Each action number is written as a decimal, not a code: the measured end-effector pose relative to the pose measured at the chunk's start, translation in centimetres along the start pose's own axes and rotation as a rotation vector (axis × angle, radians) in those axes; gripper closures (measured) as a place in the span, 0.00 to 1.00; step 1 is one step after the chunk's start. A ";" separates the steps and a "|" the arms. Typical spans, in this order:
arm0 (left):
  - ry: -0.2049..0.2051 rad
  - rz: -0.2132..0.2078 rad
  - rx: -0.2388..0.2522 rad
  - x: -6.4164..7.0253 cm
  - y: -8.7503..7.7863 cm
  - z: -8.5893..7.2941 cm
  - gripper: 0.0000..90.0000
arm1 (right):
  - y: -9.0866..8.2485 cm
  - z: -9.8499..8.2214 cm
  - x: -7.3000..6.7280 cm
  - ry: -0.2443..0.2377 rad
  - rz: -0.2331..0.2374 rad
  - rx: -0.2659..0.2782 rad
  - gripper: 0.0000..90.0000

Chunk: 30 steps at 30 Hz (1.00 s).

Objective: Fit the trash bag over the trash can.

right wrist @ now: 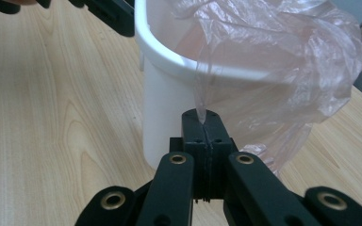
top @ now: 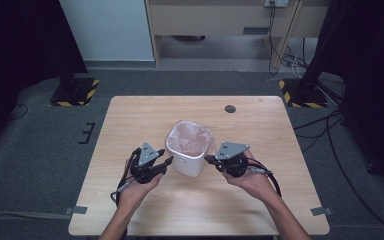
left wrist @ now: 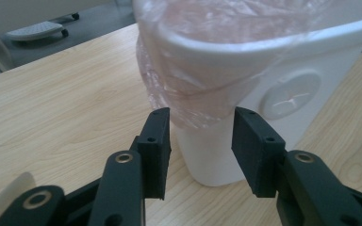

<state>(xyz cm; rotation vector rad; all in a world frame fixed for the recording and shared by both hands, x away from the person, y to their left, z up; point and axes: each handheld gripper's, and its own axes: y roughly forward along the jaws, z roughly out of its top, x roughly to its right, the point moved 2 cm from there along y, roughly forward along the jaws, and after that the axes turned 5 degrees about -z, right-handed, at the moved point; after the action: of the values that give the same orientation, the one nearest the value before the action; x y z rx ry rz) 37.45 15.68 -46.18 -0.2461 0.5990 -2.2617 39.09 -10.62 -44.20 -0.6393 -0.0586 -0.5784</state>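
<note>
A small white bin (top: 186, 165) stands mid-table, lined with a thin pink plastic bag (top: 190, 137) folded over its rim. My left gripper (top: 169, 161) is at the bin's left side. In the left gripper view it is open (left wrist: 200, 150), its pads apart and pressing on nothing, with the bag's overhang (left wrist: 193, 94) and the bin's wall (left wrist: 283, 117) just beyond them. My right gripper (top: 207, 159) is at the bin's right side. In the right gripper view it is shut (right wrist: 202, 117) on a pulled strand of the bag (right wrist: 287, 70), close against the bin (right wrist: 162, 117).
The wooden table (top: 130, 125) has a dark round cap (top: 230, 108) near its far edge. Grey tape tabs mark its front corners. Black stands with yellow-striped bases (top: 75, 90) flank the table on the floor, and cables run at the right.
</note>
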 end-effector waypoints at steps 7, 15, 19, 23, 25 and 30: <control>-0.013 0.028 0.037 -0.1 -0.4 0.3 0.66 | -0.3 0.2 0.0 -0.005 0.010 0.009 1.00; 0.000 0.022 0.034 0.0 -0.3 0.5 0.91 | -0.4 0.0 0.0 -0.013 0.021 0.006 1.00; -0.037 0.024 0.047 -0.4 -0.3 0.6 1.00 | -0.5 0.1 0.0 -0.013 0.022 0.009 1.00; -0.052 0.021 0.047 -0.6 -0.4 0.6 1.00 | -0.6 0.1 -0.1 -0.015 0.027 0.013 1.00; -0.050 0.022 0.040 -0.6 -0.4 0.6 1.00 | -0.6 0.2 -0.1 -0.017 0.030 0.019 1.00; -0.045 0.021 0.013 -0.6 -0.4 0.4 1.00 | -0.3 0.4 -1.0 -0.036 0.086 0.027 1.00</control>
<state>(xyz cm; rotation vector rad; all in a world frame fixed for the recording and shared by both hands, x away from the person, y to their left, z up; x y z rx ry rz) 37.75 16.24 -45.60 -0.2824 0.5601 -2.2329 38.15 -10.15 -43.93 -0.6234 -0.0725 -0.4826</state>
